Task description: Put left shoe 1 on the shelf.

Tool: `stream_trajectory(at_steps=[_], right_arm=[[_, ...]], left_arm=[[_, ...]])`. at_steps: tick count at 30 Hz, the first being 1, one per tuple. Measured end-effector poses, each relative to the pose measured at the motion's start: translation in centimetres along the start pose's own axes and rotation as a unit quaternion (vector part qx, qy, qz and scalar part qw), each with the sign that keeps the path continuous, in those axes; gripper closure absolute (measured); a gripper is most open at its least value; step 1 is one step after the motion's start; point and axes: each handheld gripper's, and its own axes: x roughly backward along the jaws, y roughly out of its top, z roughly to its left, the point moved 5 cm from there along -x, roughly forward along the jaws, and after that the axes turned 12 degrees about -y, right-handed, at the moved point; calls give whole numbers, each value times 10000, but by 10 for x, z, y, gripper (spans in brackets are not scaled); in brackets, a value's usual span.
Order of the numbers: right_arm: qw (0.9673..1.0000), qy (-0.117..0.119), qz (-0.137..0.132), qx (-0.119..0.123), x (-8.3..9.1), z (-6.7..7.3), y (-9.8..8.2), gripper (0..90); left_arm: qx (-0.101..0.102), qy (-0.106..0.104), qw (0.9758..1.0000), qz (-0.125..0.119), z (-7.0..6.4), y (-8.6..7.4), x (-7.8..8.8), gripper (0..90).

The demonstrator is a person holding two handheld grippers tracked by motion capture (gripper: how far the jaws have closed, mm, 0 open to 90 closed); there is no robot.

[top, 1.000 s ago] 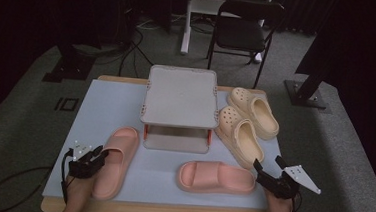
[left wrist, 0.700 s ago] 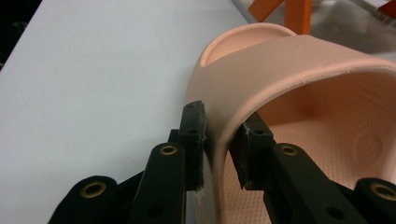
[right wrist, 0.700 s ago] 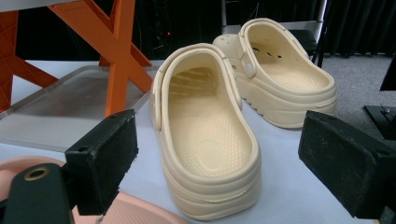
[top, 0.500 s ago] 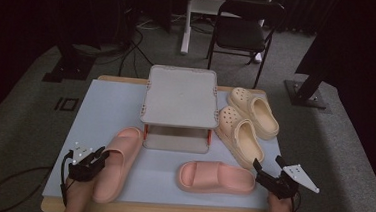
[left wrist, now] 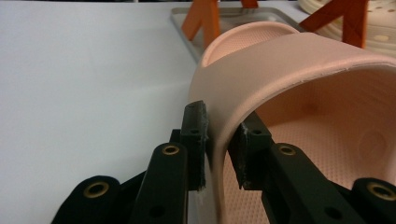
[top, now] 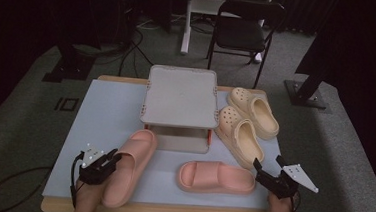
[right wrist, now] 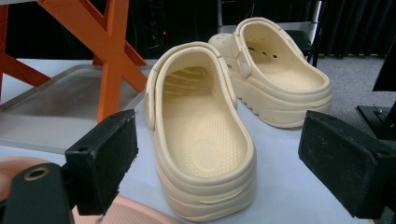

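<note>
My table (top: 100, 110) has a pale blue-white top with a wooden edge showing along the near and far sides. At its centre, toward twelve o'clock, stands a small grey two-level rack (top: 180, 95) on orange legs, its lower tray resting on the top. At about two o'clock lie two cream clogs side by side: the far clog (top: 253, 110) and the near clog (top: 237, 135), close together. At five o'clock a pink slide (top: 216, 177) lies crosswise. At seven o'clock a second pink slide (top: 127, 164) lies lengthwise, its toe just beside the rack's tray.
</note>
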Motion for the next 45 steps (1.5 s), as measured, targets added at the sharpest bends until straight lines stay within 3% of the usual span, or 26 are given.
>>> stream_trajectory(at_steps=[8,17,31,42,45], right_arm=[[10000,-28,-4,15,1,-1,1,113],[10000,-19,25,12,0,-2,0,113],[10000,38,30,-18,0,-3,0,113],[9999,64,43,-65,0,-5,-1,113],[9999,85,52,-94,-1,-5,-1,113]], left_arm=[[-94,-137,9999,32,-14,6,-18,762],[-60,-98,9999,-3,-20,17,-45,763],[-5,204,9997,-114,-17,28,-80,762],[40,567,9980,-280,-20,40,-105,760],[135,669,9973,-274,-18,43,-111,760]])
